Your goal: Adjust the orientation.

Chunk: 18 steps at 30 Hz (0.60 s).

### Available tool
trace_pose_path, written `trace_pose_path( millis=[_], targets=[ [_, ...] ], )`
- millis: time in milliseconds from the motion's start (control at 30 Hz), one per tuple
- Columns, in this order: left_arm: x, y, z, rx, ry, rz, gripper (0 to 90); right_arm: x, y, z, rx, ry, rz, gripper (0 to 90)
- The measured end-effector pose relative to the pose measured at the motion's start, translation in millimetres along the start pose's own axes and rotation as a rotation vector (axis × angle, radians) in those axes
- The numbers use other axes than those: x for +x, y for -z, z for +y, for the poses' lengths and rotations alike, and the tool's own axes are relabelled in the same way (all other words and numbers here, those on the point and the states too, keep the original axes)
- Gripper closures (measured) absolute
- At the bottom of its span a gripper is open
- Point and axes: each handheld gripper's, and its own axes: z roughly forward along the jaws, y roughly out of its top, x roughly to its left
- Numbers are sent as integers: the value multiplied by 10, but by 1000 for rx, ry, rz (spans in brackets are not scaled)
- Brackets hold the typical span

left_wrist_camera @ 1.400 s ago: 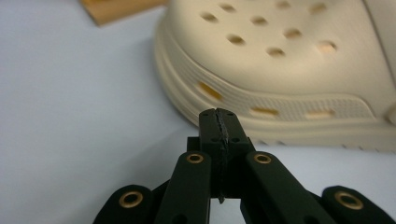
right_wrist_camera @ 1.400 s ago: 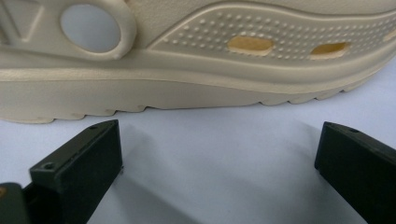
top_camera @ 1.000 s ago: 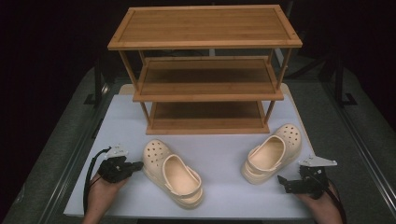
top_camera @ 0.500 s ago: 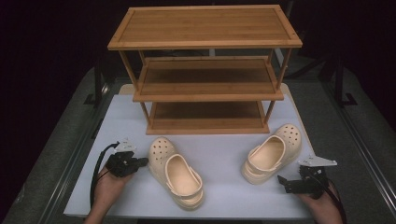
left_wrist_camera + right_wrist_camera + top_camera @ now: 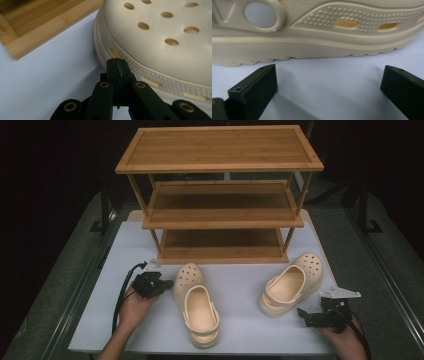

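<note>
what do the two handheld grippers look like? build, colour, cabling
Both are black. The left gripper has linkage arms with brass-coloured pivot pins and flat black fingers. The right gripper has blocky rectangular pads. Each carries a grey three-cornered plate on top and trails a black cable. Forearms are bare, no sleeves.
</note>
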Motion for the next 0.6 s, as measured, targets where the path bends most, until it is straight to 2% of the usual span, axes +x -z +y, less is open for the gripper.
trace_pose_path(
  millis=[333,600],
  targets=[
    [-60,-192,196,0,-10,-14,900,0,0,-1,0,0,0,3],
    [-159,-405,432,2,-35,-25,900,-1,0,-1,-1,2,0,3]
  ],
)
